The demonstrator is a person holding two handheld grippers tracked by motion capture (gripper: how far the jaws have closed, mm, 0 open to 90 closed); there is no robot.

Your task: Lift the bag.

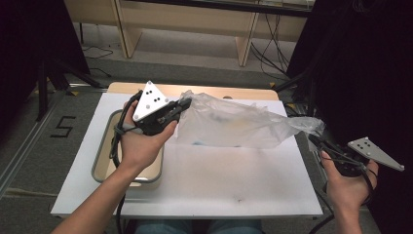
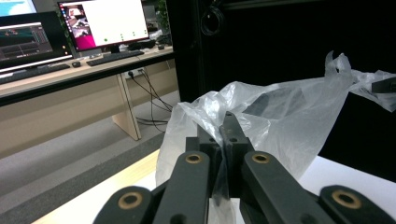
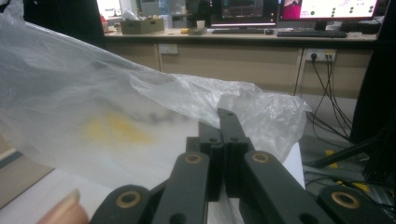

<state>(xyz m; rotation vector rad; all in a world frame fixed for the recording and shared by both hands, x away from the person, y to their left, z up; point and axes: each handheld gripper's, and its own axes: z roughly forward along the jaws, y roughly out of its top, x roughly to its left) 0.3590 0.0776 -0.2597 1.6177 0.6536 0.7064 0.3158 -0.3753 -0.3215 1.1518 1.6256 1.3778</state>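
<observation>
The clear plastic bag (image 1: 234, 124) hangs stretched above the white desk (image 1: 204, 185), held at both ends: the left gripper (image 1: 182, 105) has its jaws closed on one edge of the film, and the right gripper (image 1: 315, 141) has its jaws closed on the opposite, bunched corner off the desk's right side. In the left gripper view the film (image 2: 261, 116) is pinched between the black jaws, and in the right gripper view the same holds, with the bag (image 3: 116, 107) spreading away to the left. So the grasping and lifting look done, and the bag is taut between the two hands. Something yellowish (image 3: 116, 130) shows faintly through the film, too blurred to name. A grey-rimmed tray (image 1: 104, 141) sits on the desk under the left hand (image 1: 141, 146). What seems left is to open the bag's mouth or carry it toward the tray; which one is meant I cannot tell.
</observation>
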